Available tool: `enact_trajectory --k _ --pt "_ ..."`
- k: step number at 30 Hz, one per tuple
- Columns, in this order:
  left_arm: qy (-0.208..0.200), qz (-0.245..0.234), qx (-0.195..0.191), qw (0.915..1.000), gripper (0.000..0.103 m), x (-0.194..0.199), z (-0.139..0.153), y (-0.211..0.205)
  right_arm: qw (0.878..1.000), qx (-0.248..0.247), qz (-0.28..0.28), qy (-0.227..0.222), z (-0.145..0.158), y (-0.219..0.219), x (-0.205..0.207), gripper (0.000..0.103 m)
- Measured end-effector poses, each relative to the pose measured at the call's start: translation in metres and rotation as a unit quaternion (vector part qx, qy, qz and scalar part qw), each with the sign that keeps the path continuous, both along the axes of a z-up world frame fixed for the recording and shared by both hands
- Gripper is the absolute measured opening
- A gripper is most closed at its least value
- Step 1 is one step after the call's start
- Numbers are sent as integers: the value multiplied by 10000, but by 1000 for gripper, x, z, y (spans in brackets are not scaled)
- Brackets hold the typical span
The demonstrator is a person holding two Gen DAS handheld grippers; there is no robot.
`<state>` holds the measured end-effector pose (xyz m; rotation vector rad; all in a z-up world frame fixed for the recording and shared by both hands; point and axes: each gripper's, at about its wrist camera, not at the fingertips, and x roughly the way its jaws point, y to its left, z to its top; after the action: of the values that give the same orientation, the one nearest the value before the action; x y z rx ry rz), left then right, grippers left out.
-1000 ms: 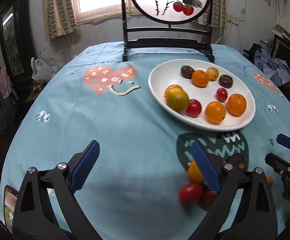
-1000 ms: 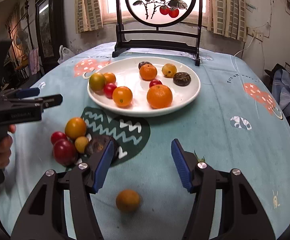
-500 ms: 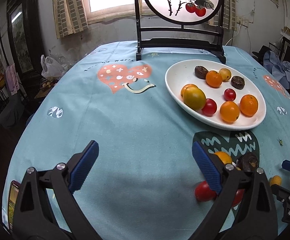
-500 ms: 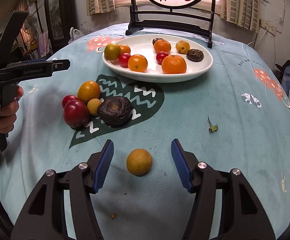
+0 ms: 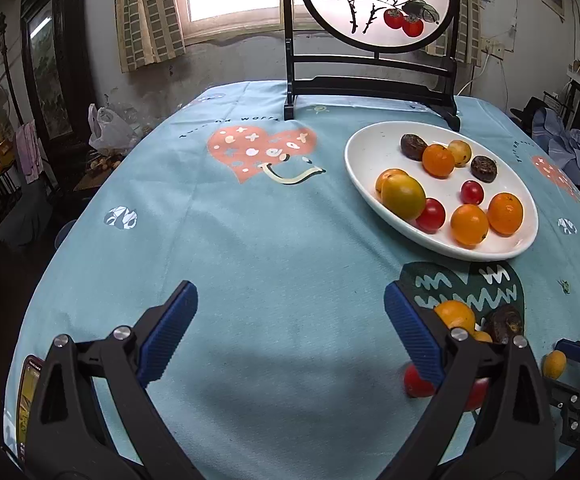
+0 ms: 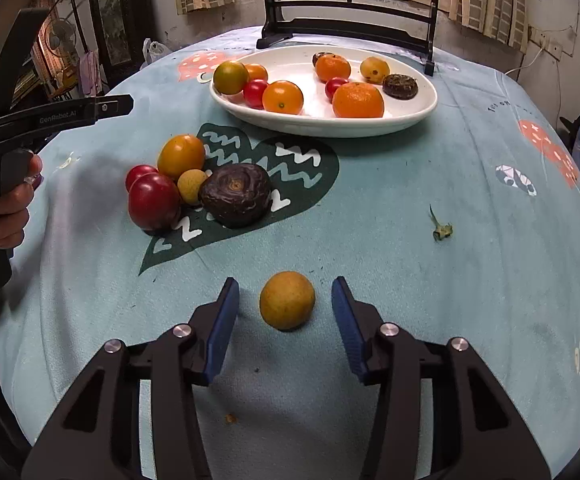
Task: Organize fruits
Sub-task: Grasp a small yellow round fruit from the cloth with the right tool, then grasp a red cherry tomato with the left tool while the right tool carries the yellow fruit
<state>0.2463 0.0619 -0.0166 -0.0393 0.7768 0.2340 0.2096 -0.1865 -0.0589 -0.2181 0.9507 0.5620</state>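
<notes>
A white oval plate holds several oranges, tomatoes and dark fruits. A small yellow-orange fruit lies on the blue cloth between the open jaws of my right gripper, not touched. A loose pile sits to its far left: two red tomatoes, an orange fruit, a small yellow fruit and a dark wrinkled fruit. My left gripper is open and empty above bare cloth; the pile lies behind its right finger.
A black stand with a round painted screen stands at the table's far edge behind the plate. A small green stem scrap lies right of the pile. A phone lies at the table's near left edge.
My right gripper has moved forward and down so the yellow-orange fruit now sits between its jaws. My left gripper has drifted left and back, away from the pile.
</notes>
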Motion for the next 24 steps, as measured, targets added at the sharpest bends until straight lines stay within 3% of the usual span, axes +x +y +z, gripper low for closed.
enact_trajectory --k 4,9,14,24 --pt "4 -40 -33 10000 96 -2 0 1 10000 59 -26 35 0 -3 0 28" --pt "87 -617 -230 9978 92 -11 -7 -1 9990 342 -258 86 3 -15 5 27" --pt "306 -1514 -772 9850 62 -20 -18 -8 9989 358 -281 132 2 -16 6 27" --pt "479 -2362 -340 9699 49 -29 -29 -45 9988 368 -308 122 2 -17 7 27"
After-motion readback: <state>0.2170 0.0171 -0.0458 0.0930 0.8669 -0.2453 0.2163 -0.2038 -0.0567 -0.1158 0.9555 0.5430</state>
